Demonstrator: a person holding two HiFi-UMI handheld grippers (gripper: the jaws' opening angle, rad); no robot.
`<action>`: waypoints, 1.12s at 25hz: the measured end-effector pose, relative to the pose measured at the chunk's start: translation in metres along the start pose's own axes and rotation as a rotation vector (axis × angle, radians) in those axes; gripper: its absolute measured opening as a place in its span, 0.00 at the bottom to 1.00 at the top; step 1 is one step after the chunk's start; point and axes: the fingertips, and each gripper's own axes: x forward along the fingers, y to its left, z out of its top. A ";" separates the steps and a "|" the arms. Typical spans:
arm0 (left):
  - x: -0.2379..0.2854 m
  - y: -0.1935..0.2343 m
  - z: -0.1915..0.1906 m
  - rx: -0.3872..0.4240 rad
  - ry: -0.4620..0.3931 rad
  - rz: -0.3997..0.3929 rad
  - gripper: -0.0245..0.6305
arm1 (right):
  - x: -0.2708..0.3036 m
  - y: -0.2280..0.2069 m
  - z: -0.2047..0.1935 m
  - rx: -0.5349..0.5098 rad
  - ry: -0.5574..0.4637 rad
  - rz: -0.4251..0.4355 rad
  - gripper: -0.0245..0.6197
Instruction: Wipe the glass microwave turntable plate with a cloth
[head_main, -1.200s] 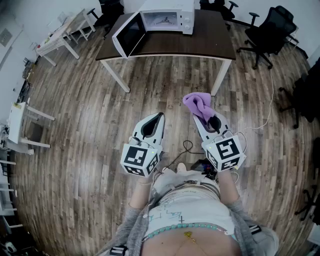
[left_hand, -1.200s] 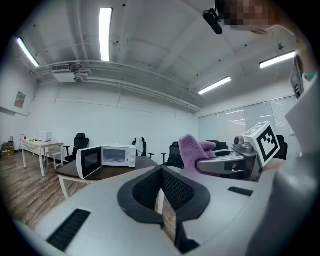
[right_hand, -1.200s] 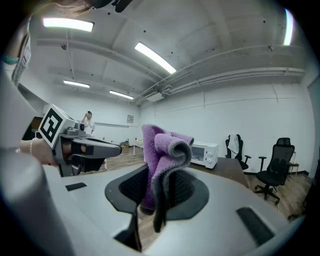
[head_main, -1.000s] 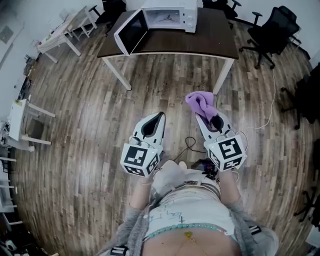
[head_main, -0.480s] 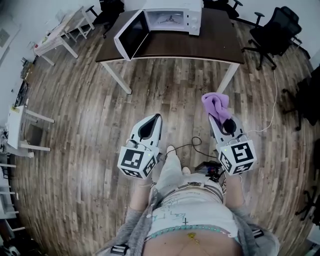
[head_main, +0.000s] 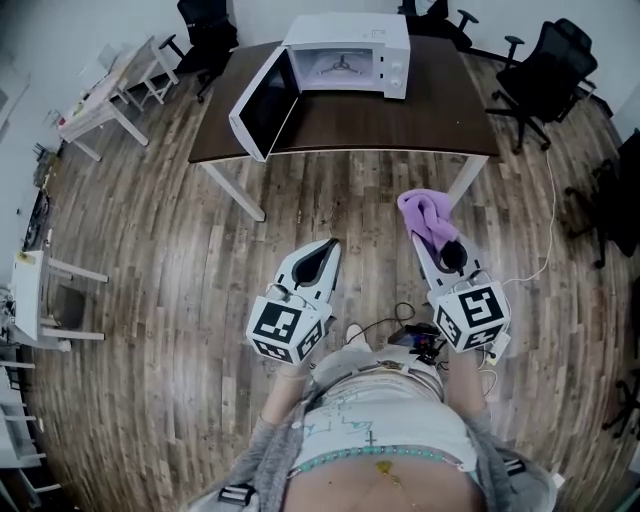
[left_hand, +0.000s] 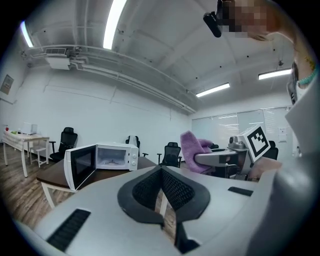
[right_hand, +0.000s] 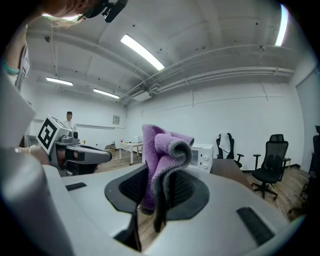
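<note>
You've stepped closer to the table (head_main: 400, 125). Your left tongs (head_main: 328, 245) are closed and empty. The microwave (head_main: 350, 50) stands open, its plate too small to see. Your right tongs (head_main: 427, 236) pinch the cloth (head_main: 424, 212). Reaching in, your left tongs could knock the open door (head_main: 264, 102).
</note>
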 end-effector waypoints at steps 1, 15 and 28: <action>0.004 0.005 0.001 -0.001 0.000 -0.011 0.05 | 0.007 0.001 0.000 0.008 -0.002 -0.003 0.19; 0.046 0.058 0.011 -0.041 -0.001 -0.003 0.05 | 0.089 -0.002 0.003 0.027 0.034 0.069 0.19; 0.162 0.106 0.037 -0.022 0.040 0.085 0.05 | 0.187 -0.096 0.030 -0.009 0.042 0.156 0.19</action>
